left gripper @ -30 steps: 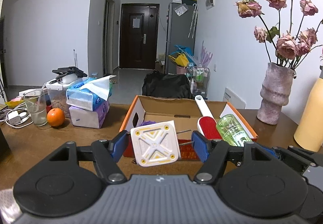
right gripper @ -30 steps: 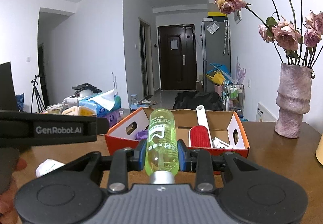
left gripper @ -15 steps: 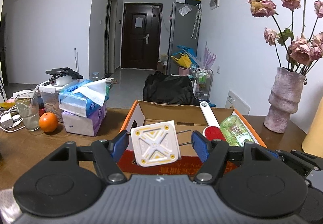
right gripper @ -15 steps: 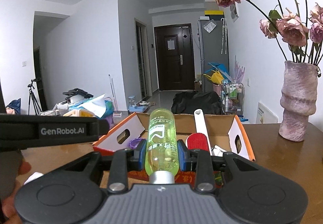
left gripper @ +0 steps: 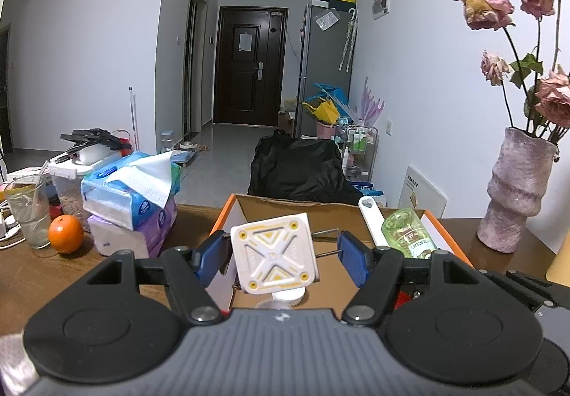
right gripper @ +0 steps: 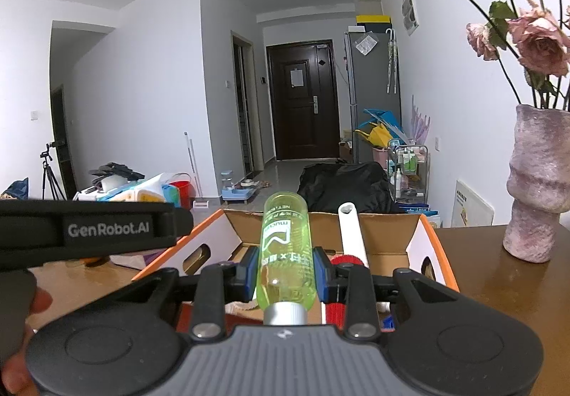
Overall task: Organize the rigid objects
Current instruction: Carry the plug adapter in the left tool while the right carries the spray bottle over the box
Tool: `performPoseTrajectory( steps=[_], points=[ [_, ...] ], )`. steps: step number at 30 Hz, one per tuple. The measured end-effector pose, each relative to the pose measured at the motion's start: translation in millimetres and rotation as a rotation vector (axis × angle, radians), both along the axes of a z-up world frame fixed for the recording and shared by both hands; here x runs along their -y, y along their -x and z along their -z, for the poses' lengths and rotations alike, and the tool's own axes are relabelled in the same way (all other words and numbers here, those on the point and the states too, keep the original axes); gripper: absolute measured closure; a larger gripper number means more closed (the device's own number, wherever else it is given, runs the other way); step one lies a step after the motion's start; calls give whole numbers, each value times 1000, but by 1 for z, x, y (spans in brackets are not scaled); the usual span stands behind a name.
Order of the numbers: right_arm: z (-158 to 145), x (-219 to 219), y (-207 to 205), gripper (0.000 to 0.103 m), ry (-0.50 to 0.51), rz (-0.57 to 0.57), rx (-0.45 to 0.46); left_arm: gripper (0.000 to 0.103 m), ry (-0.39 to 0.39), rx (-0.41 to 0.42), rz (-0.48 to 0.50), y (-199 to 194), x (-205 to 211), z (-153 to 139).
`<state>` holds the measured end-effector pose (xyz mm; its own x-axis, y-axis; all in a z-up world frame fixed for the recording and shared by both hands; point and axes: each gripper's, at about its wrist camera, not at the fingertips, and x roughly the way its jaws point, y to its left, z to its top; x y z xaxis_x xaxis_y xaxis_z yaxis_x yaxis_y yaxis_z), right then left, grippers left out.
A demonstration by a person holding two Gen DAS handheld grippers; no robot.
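My left gripper (left gripper: 281, 253) is shut on a white square piece with yellow markings (left gripper: 272, 253); thin wire arms on its sides reach the blue pads. It hangs over the near wall of the orange-edged cardboard box (left gripper: 302, 201). My right gripper (right gripper: 285, 267) is shut on a green clear bottle (right gripper: 285, 239), cap toward the camera, pointing out over the same box (right gripper: 384, 217). The bottle (left gripper: 409, 235) also shows at the right in the left wrist view. A lint brush with a white handle (right gripper: 351, 232) and a red head lies in the box.
A pink vase of dried roses (left gripper: 516, 189) stands right of the box. Tissue packs (left gripper: 131, 196), an orange (left gripper: 66, 234) and a glass (left gripper: 30, 214) crowd the table's left. The left gripper's black body (right gripper: 107, 228) and a hand (right gripper: 21, 324) fill the right view's left side.
Both grippers have moved forward together toward the box, which now lies partly under their fingers. Both grips are unchanged.
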<state>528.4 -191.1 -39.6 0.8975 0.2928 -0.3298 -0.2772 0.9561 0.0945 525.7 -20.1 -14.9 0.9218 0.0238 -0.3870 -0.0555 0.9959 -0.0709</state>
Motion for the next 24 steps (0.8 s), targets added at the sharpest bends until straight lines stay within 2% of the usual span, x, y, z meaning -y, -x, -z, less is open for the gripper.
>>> performPoseTrajectory(
  steps=[17,24],
  points=[
    [8,-7,-57,73,9,17,-7,33,-33,-1,-19,-58,4,9],
    [13,-11,-75,73,20,9,-11,33,-51,-26,-39,-79,2,17]
  ],
)
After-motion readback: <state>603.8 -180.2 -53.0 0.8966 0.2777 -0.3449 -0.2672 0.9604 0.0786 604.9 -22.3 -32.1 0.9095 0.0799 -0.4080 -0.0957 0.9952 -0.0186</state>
